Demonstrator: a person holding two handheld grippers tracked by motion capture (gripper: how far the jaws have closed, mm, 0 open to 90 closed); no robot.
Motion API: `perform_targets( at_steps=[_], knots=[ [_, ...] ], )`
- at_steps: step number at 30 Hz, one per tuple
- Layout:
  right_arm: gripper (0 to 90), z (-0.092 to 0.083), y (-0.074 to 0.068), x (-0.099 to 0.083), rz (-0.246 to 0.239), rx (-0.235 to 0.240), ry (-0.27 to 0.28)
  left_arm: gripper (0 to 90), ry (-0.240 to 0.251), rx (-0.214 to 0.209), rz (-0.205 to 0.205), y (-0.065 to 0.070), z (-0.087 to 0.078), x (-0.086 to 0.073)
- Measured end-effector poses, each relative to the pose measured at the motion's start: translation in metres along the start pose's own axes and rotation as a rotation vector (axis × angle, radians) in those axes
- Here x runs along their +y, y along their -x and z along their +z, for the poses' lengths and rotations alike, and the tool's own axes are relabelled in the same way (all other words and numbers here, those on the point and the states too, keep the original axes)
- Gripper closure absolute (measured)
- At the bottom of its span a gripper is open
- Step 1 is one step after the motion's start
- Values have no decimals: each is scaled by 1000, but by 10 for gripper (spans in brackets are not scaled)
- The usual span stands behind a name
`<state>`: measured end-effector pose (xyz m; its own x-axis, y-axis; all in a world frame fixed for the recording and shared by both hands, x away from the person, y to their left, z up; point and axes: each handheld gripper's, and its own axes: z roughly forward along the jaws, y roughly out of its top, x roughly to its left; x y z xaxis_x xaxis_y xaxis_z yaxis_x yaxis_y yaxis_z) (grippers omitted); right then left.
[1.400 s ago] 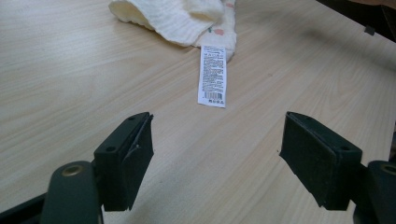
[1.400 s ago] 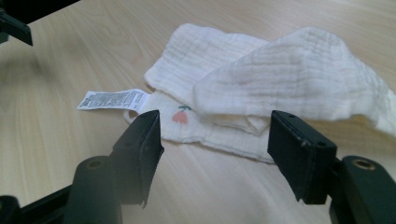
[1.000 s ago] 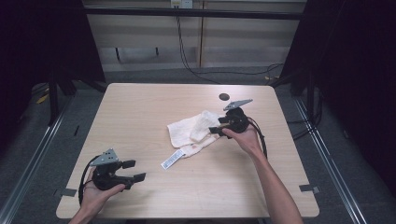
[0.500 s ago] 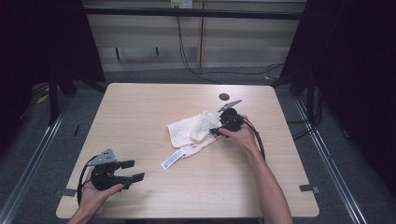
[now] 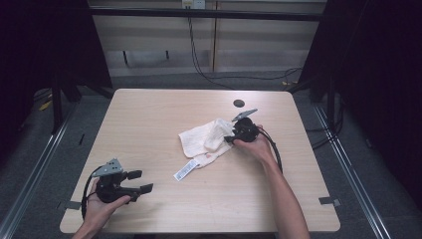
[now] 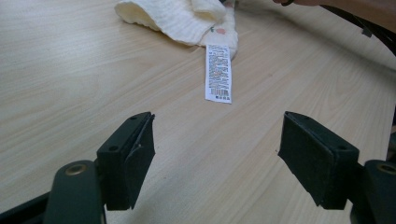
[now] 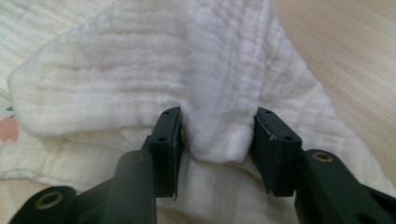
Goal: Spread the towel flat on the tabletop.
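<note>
A crumpled white cloth lies on the wooden table, right of the middle, with a printed label trailing from its near edge. My right gripper sits at the cloth's right side. In the right gripper view its jaws have just been closing, and the pads now press a raised fold of the cloth between them. My left gripper rests near the table's front left corner. It is open with nothing between its pads and points toward the label and the cloth.
A small dark round hole sits in the table top behind the right gripper. The right forearm crosses the table's front right. A black cable loops beside the right hand. Dark frame posts stand beyond the table's sides.
The right gripper has sunk slightly onto the cloth's right side and its jaws have come together around a fold. The left gripper has stayed put.
</note>
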<state>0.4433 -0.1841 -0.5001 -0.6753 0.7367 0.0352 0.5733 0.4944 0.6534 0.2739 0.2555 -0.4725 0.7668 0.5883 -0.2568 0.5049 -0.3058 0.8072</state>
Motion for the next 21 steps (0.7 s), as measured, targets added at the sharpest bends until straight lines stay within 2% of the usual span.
perform_targets(
  at_steps=[3,5,7,8,13,20,21],
  knots=[
    [679,-2,0,-1,-4,8,-1,262,-5,-1,1,0,1,0],
    [741,-4,0,-3,19,27,-4,264,-9,-1,3,1,2,0],
    [750,-4,0,-4,18,32,4,265,-10,-2,3,1,2,1],
    [787,-5,-2,-5,28,30,3,264,-11,0,1,1,2,1],
    [824,-8,-6,-9,46,55,14,267,-8,-2,4,1,3,2],
    [839,-13,-16,-14,18,84,-3,284,-11,-7,-5,2,6,2],
    [841,-14,-19,-16,19,94,3,327,-14,5,-7,4,8,3]
  ],
)
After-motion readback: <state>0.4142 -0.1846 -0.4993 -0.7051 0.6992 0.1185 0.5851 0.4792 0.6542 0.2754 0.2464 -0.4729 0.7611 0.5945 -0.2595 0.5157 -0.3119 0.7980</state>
